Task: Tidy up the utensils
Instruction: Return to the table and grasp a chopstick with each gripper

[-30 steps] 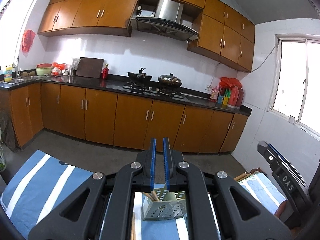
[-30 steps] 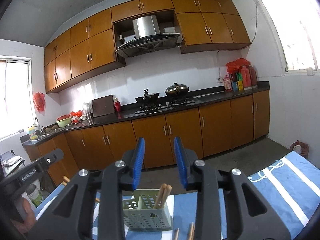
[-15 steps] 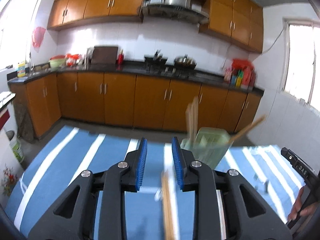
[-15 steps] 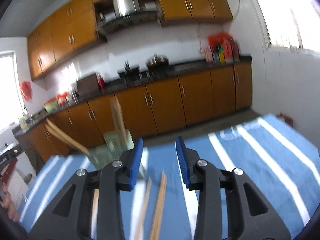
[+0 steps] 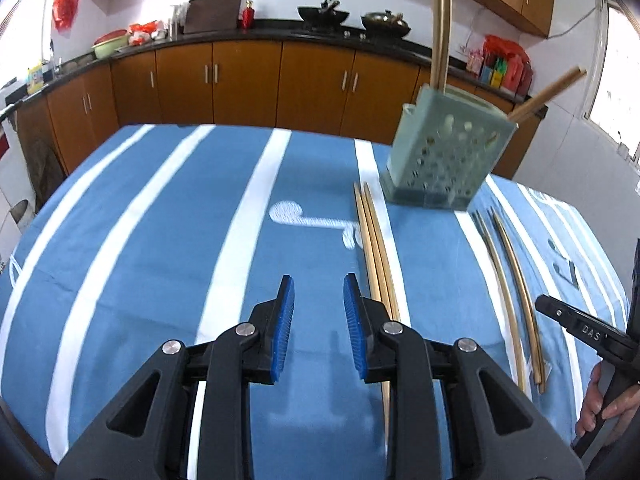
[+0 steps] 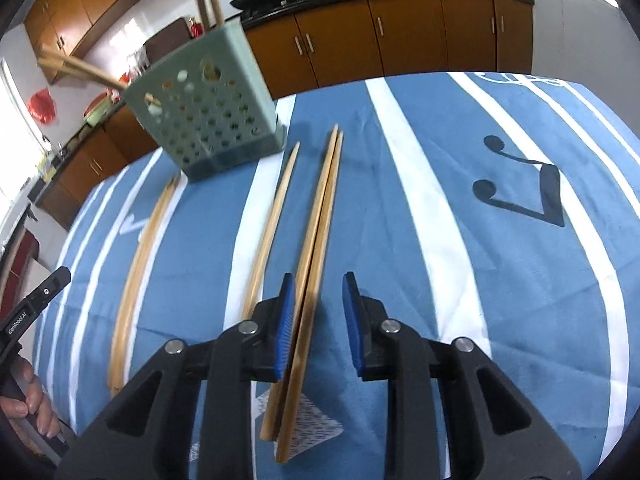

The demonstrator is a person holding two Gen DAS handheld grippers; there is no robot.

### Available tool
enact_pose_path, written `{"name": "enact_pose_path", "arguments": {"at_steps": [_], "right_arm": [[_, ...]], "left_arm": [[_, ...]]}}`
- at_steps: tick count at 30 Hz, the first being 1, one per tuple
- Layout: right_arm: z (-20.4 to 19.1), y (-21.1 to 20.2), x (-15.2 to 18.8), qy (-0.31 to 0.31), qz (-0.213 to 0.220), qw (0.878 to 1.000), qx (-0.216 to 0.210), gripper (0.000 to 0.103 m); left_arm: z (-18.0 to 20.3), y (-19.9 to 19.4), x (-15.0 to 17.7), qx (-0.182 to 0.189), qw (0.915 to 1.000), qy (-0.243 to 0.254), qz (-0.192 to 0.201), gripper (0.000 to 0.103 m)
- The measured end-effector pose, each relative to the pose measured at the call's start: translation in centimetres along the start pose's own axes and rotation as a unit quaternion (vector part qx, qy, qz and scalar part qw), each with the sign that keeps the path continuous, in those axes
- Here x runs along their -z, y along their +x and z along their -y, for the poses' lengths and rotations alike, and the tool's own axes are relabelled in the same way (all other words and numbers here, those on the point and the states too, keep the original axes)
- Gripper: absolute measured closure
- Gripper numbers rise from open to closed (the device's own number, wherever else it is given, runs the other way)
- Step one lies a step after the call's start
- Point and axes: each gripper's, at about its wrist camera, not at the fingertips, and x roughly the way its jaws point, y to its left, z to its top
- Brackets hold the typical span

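Your left hand-held gripper [image 5: 319,322] is spread, nothing between the pads, hovering over the blue striped cloth [image 5: 160,240] on the surface. Your right hand-held gripper [image 6: 319,322] is also spread, straddling a pair of chopsticks [image 6: 316,240] lying flat. More loose chopsticks [image 6: 136,264] lie alongside. The green perforated holder [image 6: 208,108] stands at their far ends with several chopsticks [image 5: 440,20] in it.

Matt wooden chopsticks [image 6: 316,240]; perforated pale-green plastic holder [image 6: 208,120]; soft matt striped cloth [image 5: 160,220]; glossy wooden cabinets [image 5: 248,80].
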Motion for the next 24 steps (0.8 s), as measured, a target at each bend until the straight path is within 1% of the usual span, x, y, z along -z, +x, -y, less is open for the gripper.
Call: {"name": "enact_pose_path", "arguments": {"at_steps": [1,4,5,6,7,9,11,14,18,22,24], "right_arm": [[0.0,0.3,0.0,-0.003,-0.004,1.000,0.005,0.083],[0.0,0.6,0.0,-0.011,-0.002,1.000,0.015,0.084],[0.0,0.6,0.0,-0.017,-0.001,1.000,0.026,0.084],[0.1,0.7,-0.1,-0.021,-0.001,0.999,0.037,0.091],[0.2,0.7,-0.3,-0.026,0.001,0.998,0.052,0.095],[0.8,0.9,-0.7,-0.024,0.008,0.996,0.082,0.095],[2.1,0.8,-1.2,0.001,0.015,0.993,0.113,0.095],[3.2,0.7,-1.4,0.024,0.016,0.993,0.114,0.095],[3.0,0.6,-1.1,0.006,0.020,0.992,0.121,0.095],[3.1,0.7,-1.1,0.006,0.020,0.993,0.119,0.095],[3.1,0.7,-1.2,0.002,0.020,0.993,0.118,0.095]], "left_arm": [[0.1,0.2,0.1,0.002,1.0000,0.002,-0.004,0.076],[0.4,0.6,0.5,0.008,0.9999,0.007,-0.011,0.076],[0.6,0.7,0.6,0.010,0.9998,0.008,-0.014,0.076],[0.7,0.9,0.7,0.015,0.9997,0.010,-0.018,0.076],[0.9,0.9,0.9,0.018,0.9996,0.012,-0.020,0.076],[1.2,1.1,1.2,0.027,0.9992,0.015,-0.026,0.076],[1.5,1.3,1.4,0.040,0.9985,0.018,-0.034,0.077],[2.0,1.8,1.8,0.055,0.9971,0.022,-0.046,0.077],[2.8,2.4,2.3,0.062,0.9957,0.035,-0.060,0.079],[3.4,3.1,2.8,0.051,0.9946,0.052,-0.075,0.082],[3.5,3.2,2.8,0.043,0.9950,0.056,-0.071,0.083]]}}
